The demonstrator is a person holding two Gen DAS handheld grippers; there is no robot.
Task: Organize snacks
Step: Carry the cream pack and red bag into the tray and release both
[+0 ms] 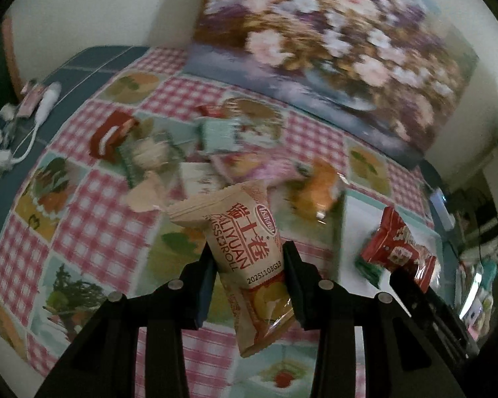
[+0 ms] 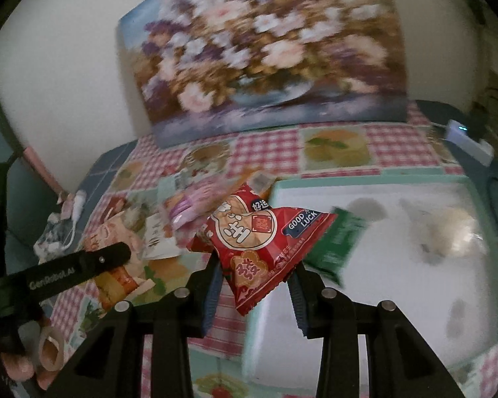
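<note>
Left gripper [image 1: 249, 273] jaws clamp beige roll packet [image 1: 245, 248]; right gripper [image 2: 255, 280] jaws clamp red packet [image 2: 252, 242].

"DALIYUAN SWISSROLL" on beige packet [image 1: 245, 258], "GOOD LUCK" on red packet [image 2: 259, 242]

Counter [image 2: 335, 147]: pink gingham and fruit-patch cloth, dark blue edge. White wall [image 2: 66, 66] behind. Floral painting [image 2: 265, 53] propped against wall, base on counter. Light dim. White cable [image 1: 33, 126] at counter's left edge.
</note>
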